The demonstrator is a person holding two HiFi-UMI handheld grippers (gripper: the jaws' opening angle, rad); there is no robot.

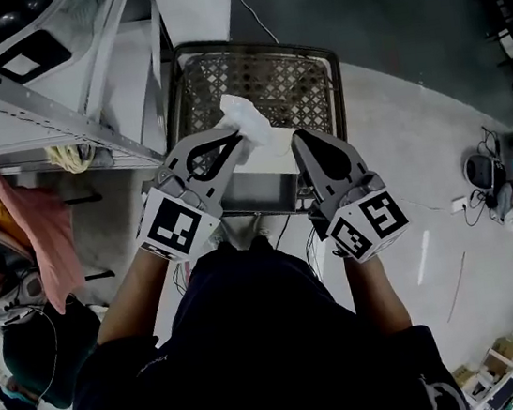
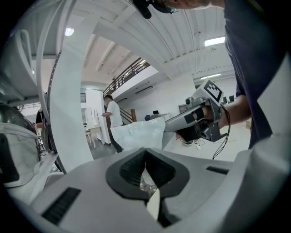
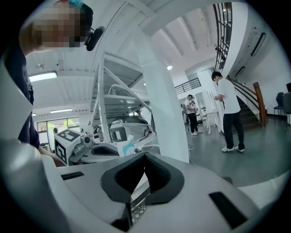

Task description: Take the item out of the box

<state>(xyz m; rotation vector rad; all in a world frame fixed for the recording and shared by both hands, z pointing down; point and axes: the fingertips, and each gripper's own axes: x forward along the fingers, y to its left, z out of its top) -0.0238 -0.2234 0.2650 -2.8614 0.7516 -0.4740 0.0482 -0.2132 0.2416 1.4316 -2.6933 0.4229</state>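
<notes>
White bag was pinched in the closed jaws of the left gripper, over the near rim of the crate. At its 3 o'clock, the right gripper had its jaws pressed together on nothing. Beyond both, at 12 o'clock, stood the dark lattice crate, with a metal shelf at 10 o'clock.

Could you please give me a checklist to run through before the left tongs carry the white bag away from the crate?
1. Left tongs shut on the white bag: ok, pinched at the tips.
2. Right tongs free: ok, shut with nothing between them.
3. Bag clear of the black crate: cannot tell; the head view shows it over the near end, height unclear.
4. Metal shelf out of the path: cannot tell; its edge runs close to the left tongs.
5. Set-down spot: cannot tell; none evident.
</notes>
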